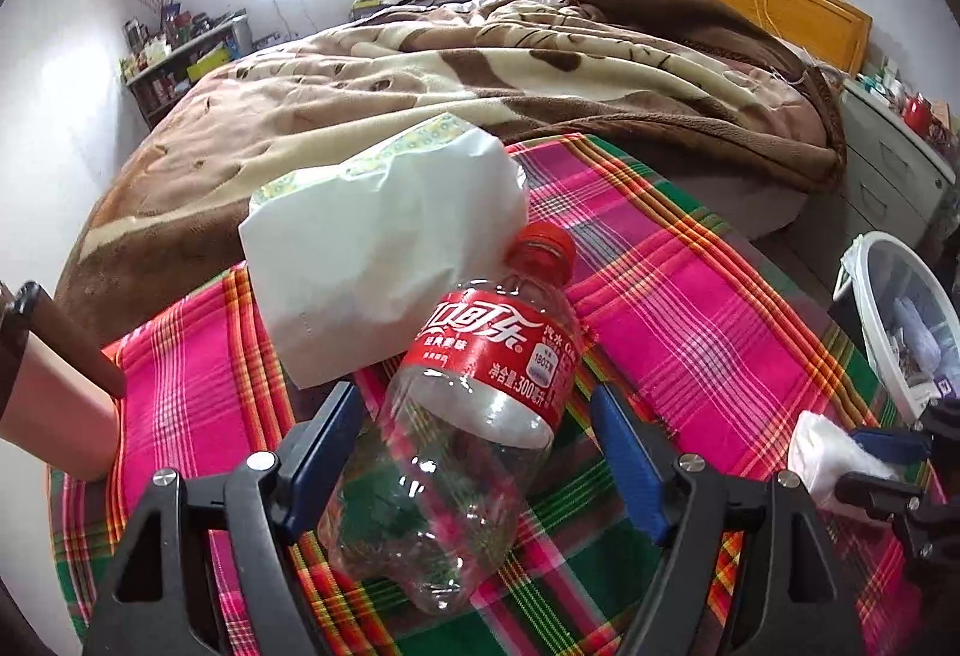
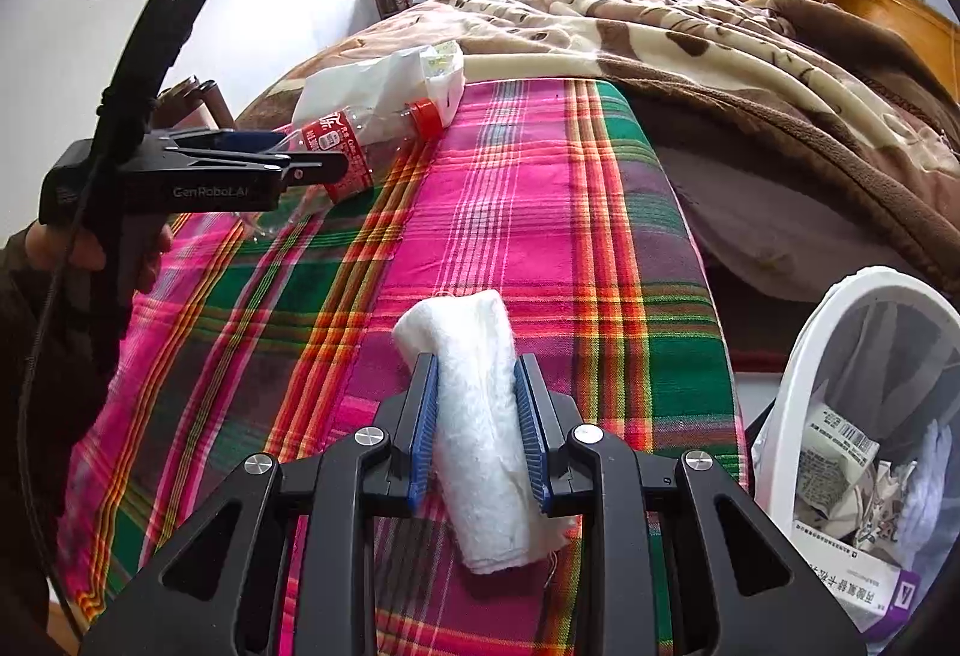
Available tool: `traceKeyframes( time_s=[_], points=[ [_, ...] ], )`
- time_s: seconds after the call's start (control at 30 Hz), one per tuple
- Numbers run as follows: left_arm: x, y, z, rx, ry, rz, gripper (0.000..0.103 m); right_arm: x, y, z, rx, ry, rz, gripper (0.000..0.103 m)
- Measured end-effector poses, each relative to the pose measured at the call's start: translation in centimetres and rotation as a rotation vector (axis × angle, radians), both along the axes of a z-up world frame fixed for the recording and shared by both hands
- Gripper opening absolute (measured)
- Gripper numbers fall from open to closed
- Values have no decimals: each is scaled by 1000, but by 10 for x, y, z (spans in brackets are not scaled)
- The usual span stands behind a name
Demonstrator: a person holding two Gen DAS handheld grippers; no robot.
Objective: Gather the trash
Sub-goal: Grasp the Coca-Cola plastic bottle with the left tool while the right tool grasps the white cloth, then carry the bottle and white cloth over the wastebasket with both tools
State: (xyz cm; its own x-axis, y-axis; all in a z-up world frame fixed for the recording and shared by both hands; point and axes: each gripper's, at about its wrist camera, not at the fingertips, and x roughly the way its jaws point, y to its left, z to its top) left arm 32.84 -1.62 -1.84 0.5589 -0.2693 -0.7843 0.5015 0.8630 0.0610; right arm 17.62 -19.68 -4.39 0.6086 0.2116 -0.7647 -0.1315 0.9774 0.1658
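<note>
Collecting trash from a plaid cloth (image 2: 528, 188), both grippers engaged. Places are given relative to the white waste bin (image 2: 798, 374), which stands off the cloth's near right corner. The bin already holds several discarded items, among them a printed packet (image 2: 834, 452) and a purple-marked box (image 2: 864, 584), so part of the task appears done.

Right gripper (image 2: 477, 431): its blue pads are pressed against both sides of a rolled white tissue wad (image 2: 480, 416). The wad lies on the cloth just beside the bin, on the bin's left in the right wrist view; it appears not yet lifted, though whether it has cleared the cloth cannot be told.

Left gripper (image 1: 474, 452): jaws spread wide on either side of the lower body of an empty clear cola bottle (image 1: 474, 416) with a red label and red cap. A gap shows at each pad, so nothing is pinched. The bottle lies on its side on the far part of the cloth, well apart from the bin, cap pointing away from the gripper.

A crumpled white paper bag (image 1: 372, 260) lies touching the bottle's neck, farther still from the bin.

Judged remaining: carry the wad to the bin, close on and carry the bottle, then collect the paper bag. Three pieces thus stay outside the bin
</note>
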Motion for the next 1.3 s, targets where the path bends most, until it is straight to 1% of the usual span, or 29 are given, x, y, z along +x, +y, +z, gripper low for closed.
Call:
traceKeyframes(
  time_s=[0.1, 0.2, 0.3, 0.37, 0.5, 0.57, 0.6, 0.63, 0.97, 1.13, 1.3],
  points=[
    [4, -2, -1, -12, 11, 13, 80, 0, 0, 1, 1, -2, -2, 27],
    [5, -9, -6, 10, 19, 17, 80, 1, -2, -1, 10, 1, -7, 27],
    [8, -15, -14, 13, 57, 28, 80, 0, -2, -1, 12, 1, -8, 27],
    [7, -18, -17, 11, 60, 40, 79, 0, -2, -1, 13, -1, -8, 27],
    [5, -20, -16, -20, 67, 50, 73, -1, -4, -1, 20, -2, -11, 27],
    [2, -22, -16, -20, 64, 51, 70, -2, -5, -1, 26, -3, -13, 27],
    [0, -23, -16, -20, 60, 48, 66, -3, -5, -1, 27, -4, -13, 27],
    [-2, -25, -15, -19, 58, 44, 66, -3, -5, -1, 28, -6, -13, 27],
    [-33, -28, -9, -52, 55, 44, 66, -12, -16, 7, 43, -45, -64, 26],
    [-56, -29, 2, -83, 37, 36, 66, -21, -23, 17, 53, -76, -86, 26],
    [-84, -37, 16, -106, 8, 9, 66, -34, -33, 25, 60, -108, -118, 26]
  ],
)
